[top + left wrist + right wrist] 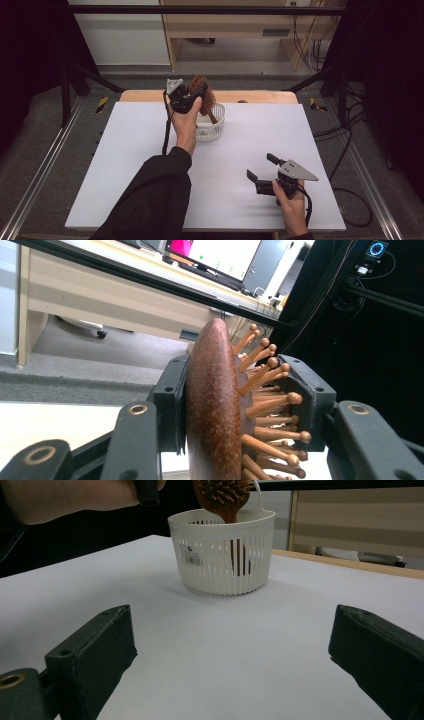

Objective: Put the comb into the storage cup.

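Note:
A brown wooden hairbrush (204, 94) with peg bristles stands upright with its handle down inside a small white slotted basket (217, 126) at the back middle of the table. My left gripper (196, 91) is shut on the brush head above the basket. In the left gripper view the two jaws squeeze the hairbrush (215, 405), one on its smooth back, one on the bristles. Near the front right my right gripper (261, 167) rests open with nothing between its jaws. The right gripper view looks across the table at the basket (225, 560) and the brush (223, 497) dipping into it.
The white table top (125, 165) has a wooden strip (260, 96) along its far edge. Black frame bars and cables stand at both sides. A wooden desk (100, 295) sits beyond the table.

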`<action>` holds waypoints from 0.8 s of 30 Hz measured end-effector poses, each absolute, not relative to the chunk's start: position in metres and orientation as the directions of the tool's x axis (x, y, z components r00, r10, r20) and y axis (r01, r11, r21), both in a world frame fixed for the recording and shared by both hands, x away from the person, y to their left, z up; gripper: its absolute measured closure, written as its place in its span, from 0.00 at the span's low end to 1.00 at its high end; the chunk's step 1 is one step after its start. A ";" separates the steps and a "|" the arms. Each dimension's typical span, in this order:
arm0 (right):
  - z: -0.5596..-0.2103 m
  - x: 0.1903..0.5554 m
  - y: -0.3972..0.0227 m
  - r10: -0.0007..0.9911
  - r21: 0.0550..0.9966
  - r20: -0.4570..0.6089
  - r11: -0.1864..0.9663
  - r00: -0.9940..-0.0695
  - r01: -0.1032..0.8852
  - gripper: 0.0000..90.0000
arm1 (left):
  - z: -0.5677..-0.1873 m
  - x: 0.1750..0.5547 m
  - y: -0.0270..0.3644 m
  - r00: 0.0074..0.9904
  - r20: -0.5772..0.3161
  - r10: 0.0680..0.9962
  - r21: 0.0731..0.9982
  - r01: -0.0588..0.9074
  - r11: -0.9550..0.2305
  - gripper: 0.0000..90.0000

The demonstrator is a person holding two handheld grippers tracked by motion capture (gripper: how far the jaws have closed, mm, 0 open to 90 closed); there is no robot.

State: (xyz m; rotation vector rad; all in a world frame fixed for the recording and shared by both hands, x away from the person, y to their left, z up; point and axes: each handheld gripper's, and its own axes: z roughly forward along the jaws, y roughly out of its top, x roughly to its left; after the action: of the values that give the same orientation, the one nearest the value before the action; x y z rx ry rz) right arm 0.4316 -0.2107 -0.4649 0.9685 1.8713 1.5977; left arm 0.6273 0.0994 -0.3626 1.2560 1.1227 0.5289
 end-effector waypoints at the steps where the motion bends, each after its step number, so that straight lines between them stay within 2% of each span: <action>1: -0.465 0.432 -0.211 0.775 0.978 0.078 0.062 -0.627 0.198 0.06 | -0.363 0.627 0.099 0.411 -0.371 0.833 0.925 0.244 0.291 0.55; 24: -0.466 0.432 -0.210 0.775 0.977 0.077 0.066 -0.628 0.201 0.06 | -0.369 0.624 0.104 0.436 -0.353 0.828 0.932 0.237 0.273 0.55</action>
State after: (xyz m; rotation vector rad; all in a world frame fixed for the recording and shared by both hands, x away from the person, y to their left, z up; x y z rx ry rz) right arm 0.4319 -0.2097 -0.4657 0.9684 1.8766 1.5938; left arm 0.6235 0.1041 -0.3693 1.2704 1.0905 0.5278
